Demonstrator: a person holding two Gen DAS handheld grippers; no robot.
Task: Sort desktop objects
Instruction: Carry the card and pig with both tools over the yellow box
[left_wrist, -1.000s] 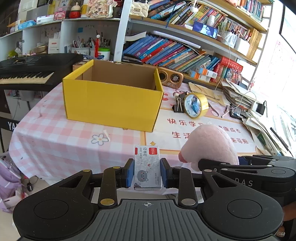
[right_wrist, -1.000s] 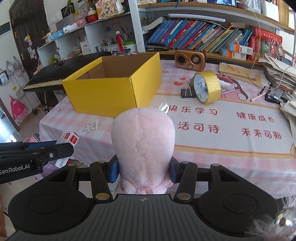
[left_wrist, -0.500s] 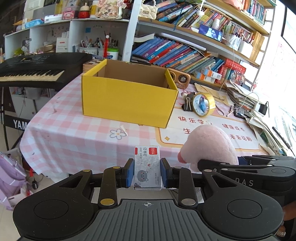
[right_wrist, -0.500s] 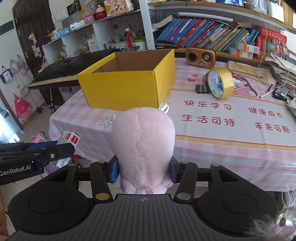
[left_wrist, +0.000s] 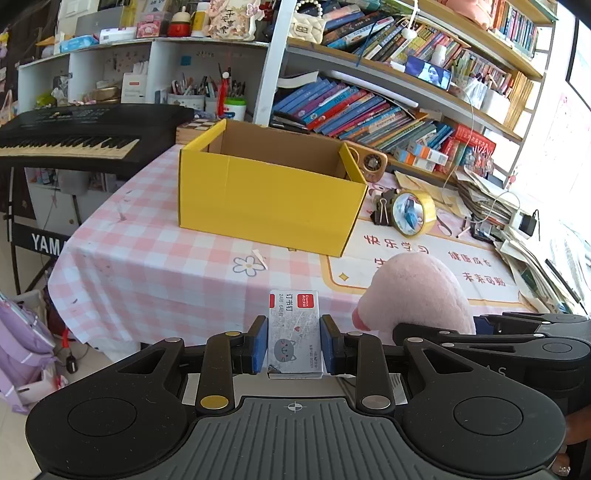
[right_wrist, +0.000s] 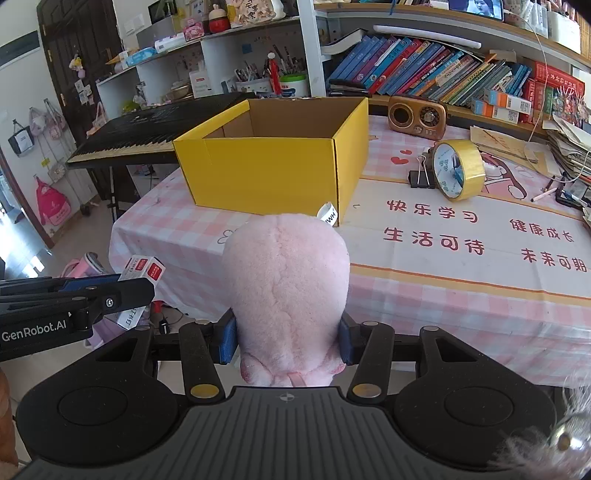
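Left gripper (left_wrist: 294, 341) clamped on the staple box (left_wrist: 294, 332); right gripper (right_wrist: 286, 341) clamped on the pink plush toy (right_wrist: 286, 291); both held off the table's near edge, short of the yellow box (left_wrist: 269, 195). Best to carry each over the open top, well clear of the near wall, then release low. Compared with a second ago: box farther away, more tablecloth (left_wrist: 155, 266) showing.

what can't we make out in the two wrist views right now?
- Box floor: both views, near walls hide it, contents unknown.
- Plush face: right wrist shows only its back; left wrist has the right tongs covering its lower part.
- Staple box small print: left wrist, too small; right wrist, left tongs cover most of it.
- Binder clips: partly behind the tape roll.
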